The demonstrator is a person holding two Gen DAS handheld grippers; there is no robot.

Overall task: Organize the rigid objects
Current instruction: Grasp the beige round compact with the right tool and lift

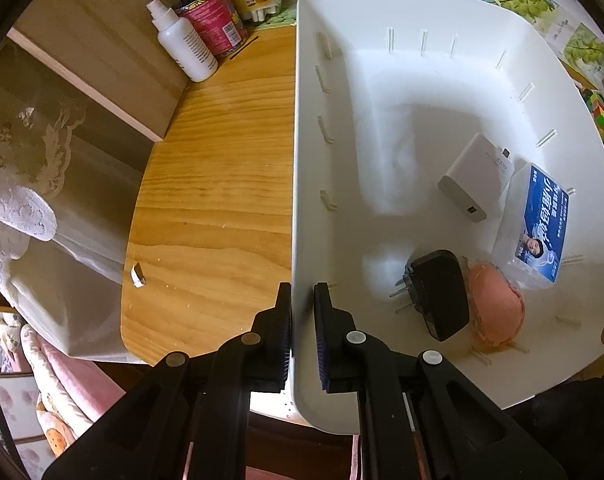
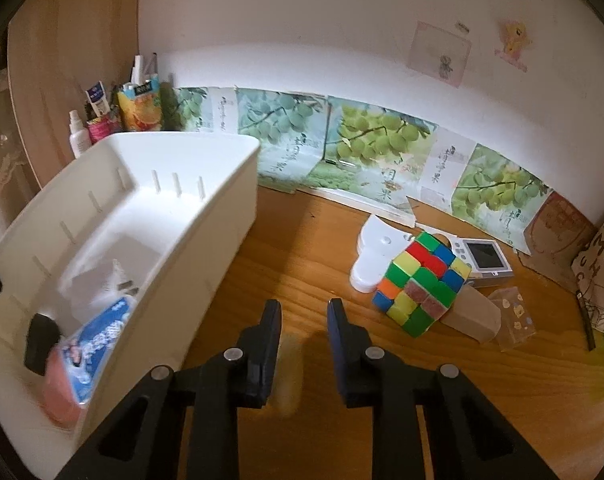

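One white bin (image 1: 421, 112) sits on the wooden desk (image 1: 214, 184), toward its left rear part, and holds four things, all gathered at one end: one white charger block (image 1: 475, 176), one black plug adapter (image 1: 437, 294) with its prongs sticking out, one pink rounded object (image 1: 497, 304) touching the adapter, and one clear packet with a blue label (image 1: 539, 224) leaning against the bin's wall. The left gripper (image 1: 302, 300) is clamped on the bin's near wall, one finger outside and one inside. The right gripper (image 2: 303, 312) hangs over bare desk just beside the bin, its jaws a narrow gap apart and holding nothing. Outside the bin, toward the desk's right rear, lies one multicoloured puzzle cube (image 2: 421, 284), propped on a pale block (image 2: 471, 314), with one white plastic piece (image 2: 375, 252) and one small screen device (image 2: 483, 258) behind it. In the desk's rear left corner stand one white spray bottle (image 1: 184, 46) and one pink can (image 1: 216, 24).
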